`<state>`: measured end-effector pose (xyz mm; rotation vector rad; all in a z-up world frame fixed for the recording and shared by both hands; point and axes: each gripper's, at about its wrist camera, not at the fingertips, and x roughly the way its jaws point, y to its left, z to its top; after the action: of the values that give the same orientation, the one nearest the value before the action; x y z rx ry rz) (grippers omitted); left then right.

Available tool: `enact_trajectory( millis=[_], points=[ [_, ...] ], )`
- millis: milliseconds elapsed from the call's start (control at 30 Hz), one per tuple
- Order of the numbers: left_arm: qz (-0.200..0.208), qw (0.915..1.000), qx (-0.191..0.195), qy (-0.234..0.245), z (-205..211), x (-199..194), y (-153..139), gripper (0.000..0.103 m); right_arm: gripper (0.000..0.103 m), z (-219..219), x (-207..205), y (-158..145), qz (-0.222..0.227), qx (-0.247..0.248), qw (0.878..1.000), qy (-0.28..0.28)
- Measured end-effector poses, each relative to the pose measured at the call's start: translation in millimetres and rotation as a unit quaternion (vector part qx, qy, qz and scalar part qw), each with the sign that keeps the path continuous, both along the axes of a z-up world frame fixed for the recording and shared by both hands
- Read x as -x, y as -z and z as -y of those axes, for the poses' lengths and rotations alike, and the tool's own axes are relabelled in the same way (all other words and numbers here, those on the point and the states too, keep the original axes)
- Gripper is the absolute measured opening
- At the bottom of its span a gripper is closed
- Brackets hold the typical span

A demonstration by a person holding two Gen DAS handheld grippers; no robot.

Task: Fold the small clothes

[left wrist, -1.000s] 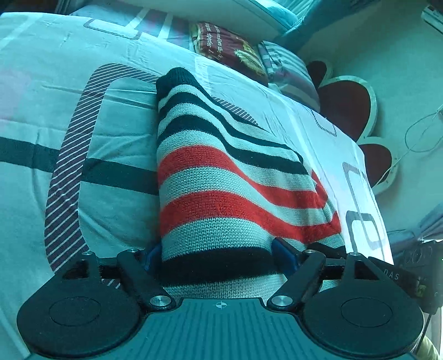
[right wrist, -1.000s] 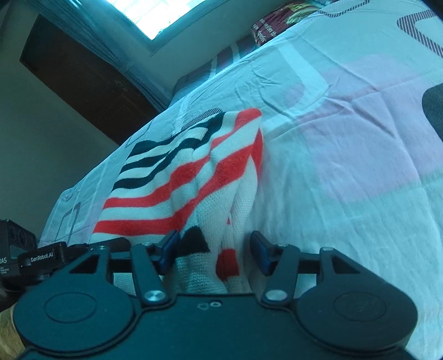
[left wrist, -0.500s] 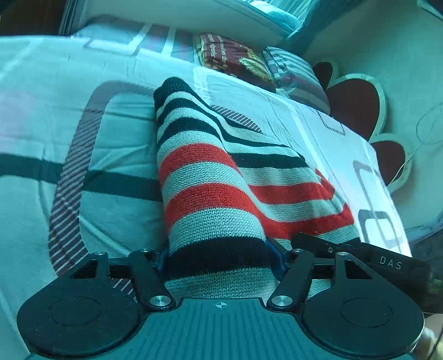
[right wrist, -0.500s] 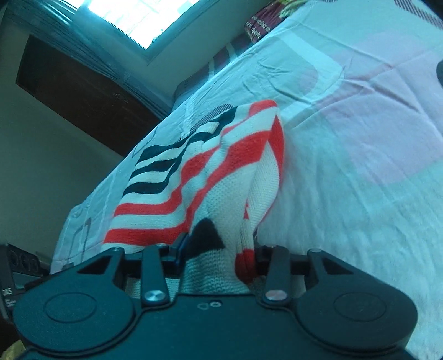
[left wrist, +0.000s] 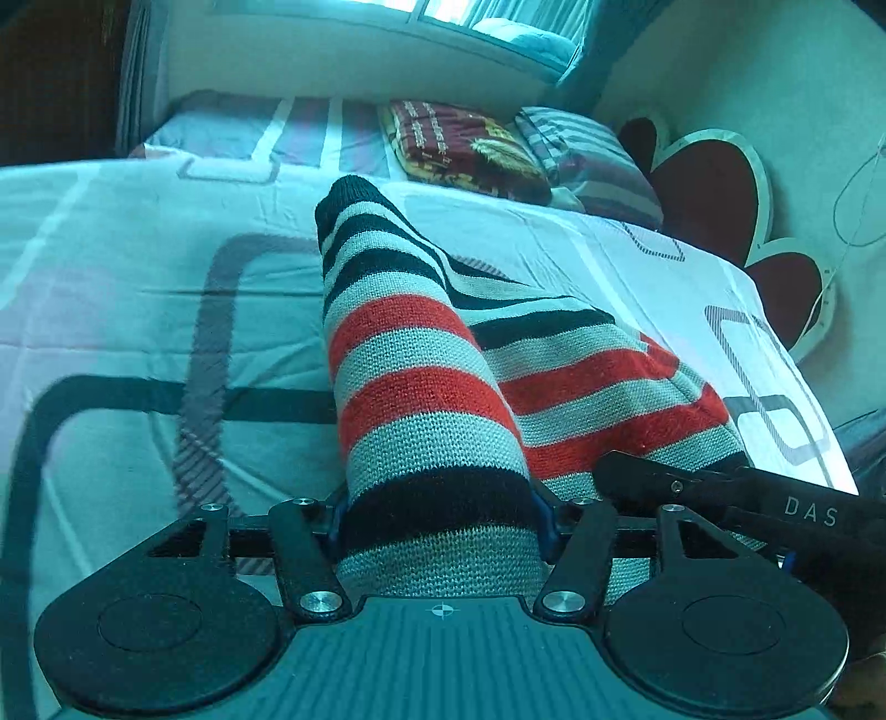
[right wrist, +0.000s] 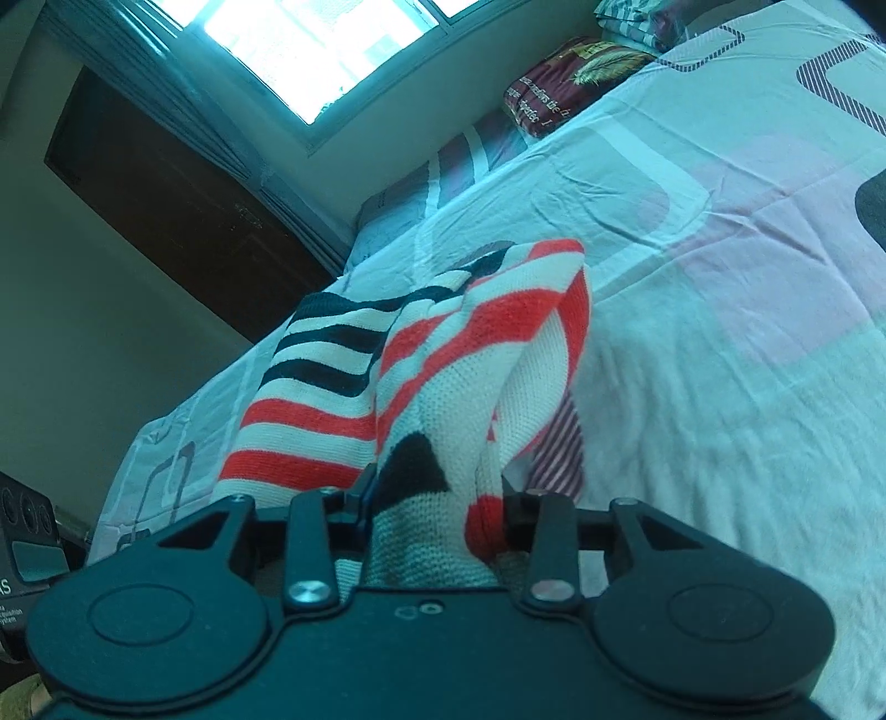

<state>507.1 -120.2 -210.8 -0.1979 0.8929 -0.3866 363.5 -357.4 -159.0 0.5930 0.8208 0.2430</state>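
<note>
- My left tongs [left wrist: 440, 518] are closing on the striped sweater [left wrist: 421, 387]'s bunched hem.
- My right tongs [right wrist: 437, 512] pinch its other corner; uneven lifting could skew the fold.

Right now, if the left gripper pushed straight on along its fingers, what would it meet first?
The striped knit garment already bunched between the closing left gripper jaws; beyond it, probably the bedsheet.

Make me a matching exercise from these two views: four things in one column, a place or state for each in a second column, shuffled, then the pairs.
1. striped knit garment
2. dark red blanket
3. heart-shaped board
4. window

A. against the wall beside the bed
B. bright, above the far end of the bed
C. gripped at its near edge
D. folded at the bed's far end

1-C, 2-D, 3-A, 4-B
</note>
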Motion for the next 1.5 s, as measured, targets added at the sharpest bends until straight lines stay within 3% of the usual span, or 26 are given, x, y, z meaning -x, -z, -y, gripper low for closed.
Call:
enact_trajectory(
  millis=[267, 633, 867, 1067, 1267, 1333, 1400, 1433, 1500],
  points=[
    [0.017, 0.9996, -0.010, -0.022, -64, 13, -19, 0.059, 0.037, -59, 0, -12, 0.015, -0.006, 1.000, -0.021],
    [0.026, 0.9981, -0.005, -0.056, -226, 18, -19, 0.059, 0.037, -206, -10, -16, 0.026, -0.010, 0.999, -0.041],
    [0.015, 0.9962, -0.012, -0.085, -327, -5, -1, 0.059, 0.037, -305, -38, 0, 0.018, -0.025, 0.998, -0.060],
    [0.014, 0.9948, -0.015, -0.100, -379, -36, 18, 0.059, 0.037, -357, -69, 17, 0.021, -0.027, 0.997, -0.073],
    [0.011, 0.9945, -0.024, -0.102, -392, -72, 43, 0.060, 0.036, -376, -83, 31, 0.010, -0.014, 0.998, -0.066],
    [0.010, 0.9934, -0.024, -0.111, -398, -76, 56, 0.077, 0.037, -377, -88, 42, -0.004, 0.001, 0.998, -0.061],
    [0.031, 0.9916, -0.047, -0.117, -399, -75, 63, 0.091, 0.043, -370, -93, 54, -0.025, -0.001, 0.998, -0.053],
    [0.040, 0.9914, -0.056, -0.111, -398, -75, 64, 0.094, 0.050, -366, -93, 58, -0.034, -0.005, 0.998, -0.046],
    [0.044, 0.9915, -0.057, -0.108, -400, -75, 66, 0.094, 0.052, -363, -89, 58, -0.031, 0.000, 0.999, -0.042]
  ],
)
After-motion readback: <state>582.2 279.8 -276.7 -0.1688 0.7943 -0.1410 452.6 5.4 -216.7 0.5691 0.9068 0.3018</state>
